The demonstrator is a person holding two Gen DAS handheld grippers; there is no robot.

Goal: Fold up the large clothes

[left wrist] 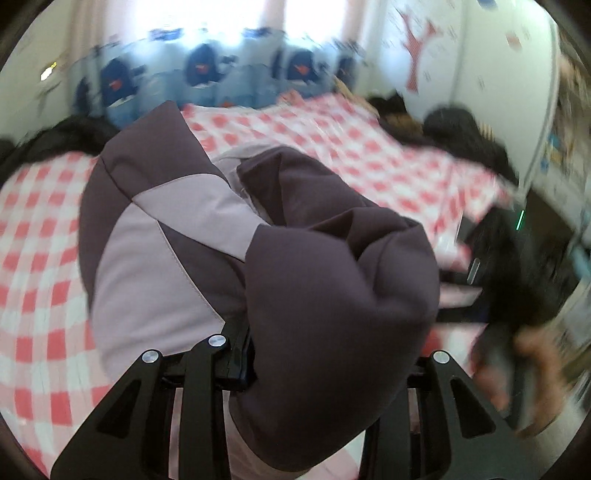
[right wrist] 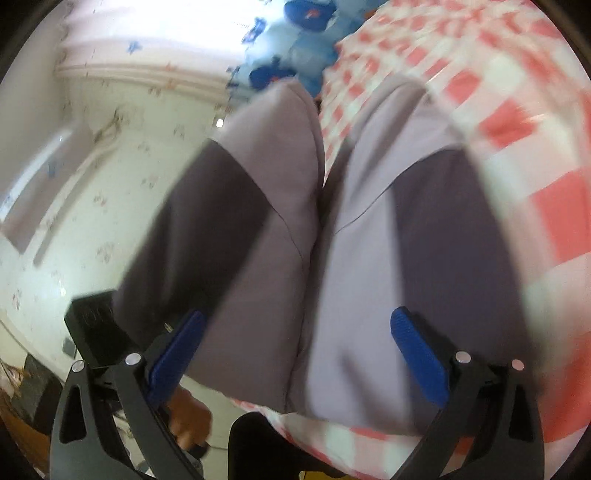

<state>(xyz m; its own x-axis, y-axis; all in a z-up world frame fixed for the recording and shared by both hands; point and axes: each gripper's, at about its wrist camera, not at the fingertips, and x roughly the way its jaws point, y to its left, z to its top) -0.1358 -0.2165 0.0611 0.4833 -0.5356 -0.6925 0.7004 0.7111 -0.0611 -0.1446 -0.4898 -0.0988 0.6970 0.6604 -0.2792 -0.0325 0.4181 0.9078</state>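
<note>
No readable text, label, brand or number anywhere; both views motion-blurred. Red marks on the dark blue patches of the light blue items [left wrist: 201, 70] at the far edge of the checked cloth [left wrist: 332, 136]: possibly logos, too smeared to read. Same in right wrist view, red fleck on blue patch [right wrist: 308, 16], illegible. Red Y-shaped figure [left wrist: 419, 48] on white wall, top right of left wrist view: a decoration, not a letter as far as can be told. Small prints on wallpaper [right wrist: 107, 254]: motifs only, no wording.
</note>
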